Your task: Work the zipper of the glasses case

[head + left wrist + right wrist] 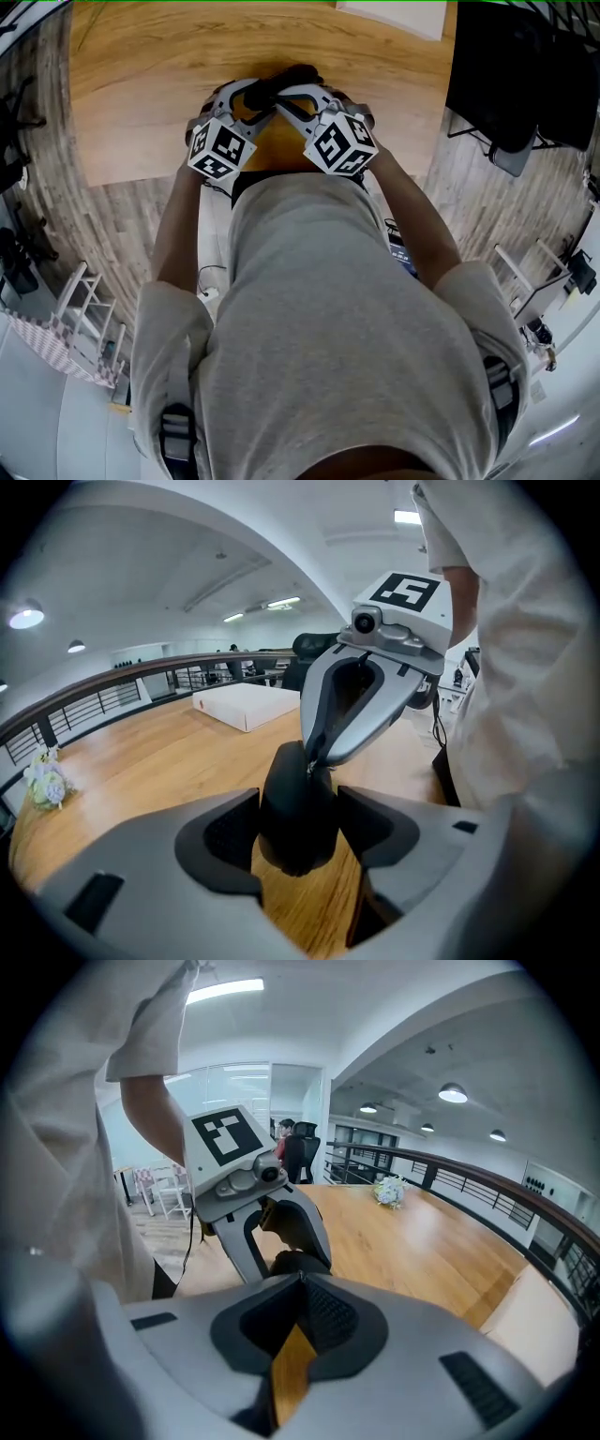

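A black, rounded glasses case [296,799] is being gripped by the left gripper [298,810], whose wide-set jaws are pressing on both of its sides, over a light brown wooden table [141,761]. A small silver zipper pull [307,765] at the case's far top edge is being pinched by the right gripper [300,1279], its jaws being pressed together. Both grippers are being held close in front of a person's grey shirt [347,309].

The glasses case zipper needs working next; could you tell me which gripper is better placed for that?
Right. The right gripper has its tips closed on what looks like the zipper pull atop the glasses case, while the left gripper clamps the case's body, steadying it above the table.
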Demonstrator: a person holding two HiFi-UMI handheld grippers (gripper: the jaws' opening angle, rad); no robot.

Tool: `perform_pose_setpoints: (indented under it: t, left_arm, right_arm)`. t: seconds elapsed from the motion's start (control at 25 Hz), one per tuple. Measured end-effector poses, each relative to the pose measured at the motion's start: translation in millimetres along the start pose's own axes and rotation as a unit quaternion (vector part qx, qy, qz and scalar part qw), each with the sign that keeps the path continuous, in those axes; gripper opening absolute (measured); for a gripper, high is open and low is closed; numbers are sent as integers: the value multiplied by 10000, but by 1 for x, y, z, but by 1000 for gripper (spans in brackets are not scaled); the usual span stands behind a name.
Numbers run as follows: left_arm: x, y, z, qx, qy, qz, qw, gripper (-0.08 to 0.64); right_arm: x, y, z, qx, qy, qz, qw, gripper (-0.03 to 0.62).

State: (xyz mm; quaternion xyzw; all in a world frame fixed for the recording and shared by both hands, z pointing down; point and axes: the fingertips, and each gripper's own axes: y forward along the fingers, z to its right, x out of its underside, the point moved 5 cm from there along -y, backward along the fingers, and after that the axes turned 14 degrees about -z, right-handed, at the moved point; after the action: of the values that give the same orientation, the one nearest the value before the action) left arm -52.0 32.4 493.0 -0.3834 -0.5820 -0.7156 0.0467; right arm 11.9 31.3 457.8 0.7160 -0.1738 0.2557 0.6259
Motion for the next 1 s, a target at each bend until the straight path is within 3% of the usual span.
perform_pose_setpoints:
  t: [0.16, 0.4, 0.64, 0.84, 0.92, 1.0]
  left_arm:
    - [5, 5, -1, 8, -155, 180, 9997, 278]
    - [-14, -10, -6, -291, -100, 530, 9981, 273]
    - [-22, -15, -16, -415, -101, 592, 9973, 268]
    - [-23, -17, -16, -315, -130, 680, 9971, 268]
    - [-24, -19, -18, -284, -170, 763, 9965, 267]
    - [-26, -19, -21, -318, -156, 778, 9963, 265]
  right_arm:
    - [-1, 5, 0, 81, -99, -169, 9998, 29]
    - [-5, -13, 14, -195, 599, 249, 9977, 29]
    - [-25, -20, 17, 6, 165, 292, 9994, 29]
    - [-24, -21, 19, 57, 71, 333, 9994, 29]
    - [-22, -23, 21, 48, 347, 370, 9987, 29]
    - [-19, -25, 25, -283, 1096, 577, 9919, 31]
